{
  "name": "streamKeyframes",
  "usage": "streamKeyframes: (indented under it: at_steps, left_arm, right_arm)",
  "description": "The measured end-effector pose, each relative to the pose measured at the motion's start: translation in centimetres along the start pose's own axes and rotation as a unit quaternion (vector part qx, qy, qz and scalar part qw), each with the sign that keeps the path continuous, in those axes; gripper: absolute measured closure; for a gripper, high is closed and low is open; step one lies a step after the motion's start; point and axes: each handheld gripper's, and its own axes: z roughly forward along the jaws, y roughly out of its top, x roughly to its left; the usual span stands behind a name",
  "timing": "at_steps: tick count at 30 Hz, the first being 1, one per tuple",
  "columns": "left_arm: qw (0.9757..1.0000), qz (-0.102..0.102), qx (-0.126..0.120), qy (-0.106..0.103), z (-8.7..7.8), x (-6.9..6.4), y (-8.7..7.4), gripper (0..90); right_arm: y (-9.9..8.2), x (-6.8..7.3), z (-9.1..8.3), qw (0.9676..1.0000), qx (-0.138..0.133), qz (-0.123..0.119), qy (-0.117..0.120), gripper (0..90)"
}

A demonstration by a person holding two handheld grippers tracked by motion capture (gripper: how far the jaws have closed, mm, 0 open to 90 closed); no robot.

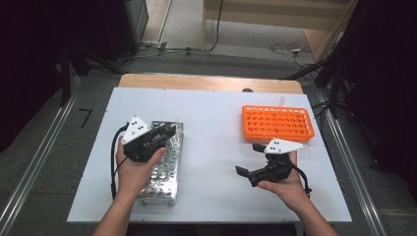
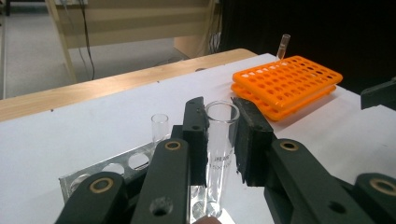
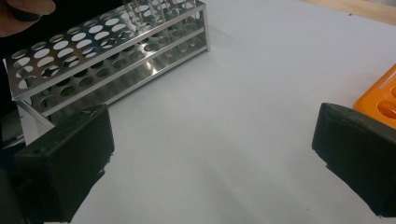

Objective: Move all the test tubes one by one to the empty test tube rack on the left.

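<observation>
My left gripper point(image 2: 220, 112) is shut on a clear glass test tube point(image 2: 219, 154), held upright over the far end of the steel tube rack point(image 2: 116, 165). In the high view the left gripper point(image 1: 166, 133) hovers above that steel rack point(image 1: 162, 169). A second clear tube point(image 2: 159, 129) stands in the rack just beyond. My right gripper point(image 1: 250, 160) rests low over the white table between the two racks. Its jaws stand wide apart with nothing between them, as the right gripper view point(image 3: 212, 135) shows. The orange rack point(image 1: 278, 123) lies beyond it.
One small tube point(image 2: 283, 45) stands at the orange rack's point(image 2: 287, 84) far edge. The steel rack point(image 3: 107, 51) lies lengthwise at the table's left. A white sheet point(image 1: 216, 142) covers the table, and cables lie on the floor beyond its wooden far edge point(image 1: 206, 82).
</observation>
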Motion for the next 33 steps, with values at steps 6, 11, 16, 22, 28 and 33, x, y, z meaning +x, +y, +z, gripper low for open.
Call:
streamKeyframes:
  at_steps: [6,11,16,22,28,33]
  left_arm:
    - [0.9999,0.007,0.014,0.004,0.6,0.0,-0.6,75.8]
    - [0.9995,0.01,0.027,0.011,0.9,-0.1,-0.9,75.7]
    - [0.9987,0.011,0.047,0.015,1.2,-0.2,-1.3,75.6]
    - [0.9974,0.012,0.068,0.02,1.4,-0.3,-1.6,75.5]
    - [0.9955,0.009,0.092,0.021,1.7,-0.4,-1.8,75.1]
    - [0.9939,0.005,0.109,0.018,2.0,-0.4,-2.0,74.1]
  right_arm:
    - [0.0,0.0,0.0,1.0,0.0,-0.003,-0.003,0.0]
    - [0.0,0.0,-0.1,1.0,-0.001,-0.004,-0.004,0.0]
    - [0.0,0.1,-0.1,1.0,0.0,-0.006,-0.007,0.0]
    - [-0.1,0.0,-0.2,0.9999,0.0,-0.007,-0.009,0.0]
    - [-0.1,-0.1,-0.2,0.9999,0.0,-0.008,-0.012,0.0]
    - [-0.1,-0.2,-0.2,0.9999,-0.001,-0.008,-0.012,0.0]
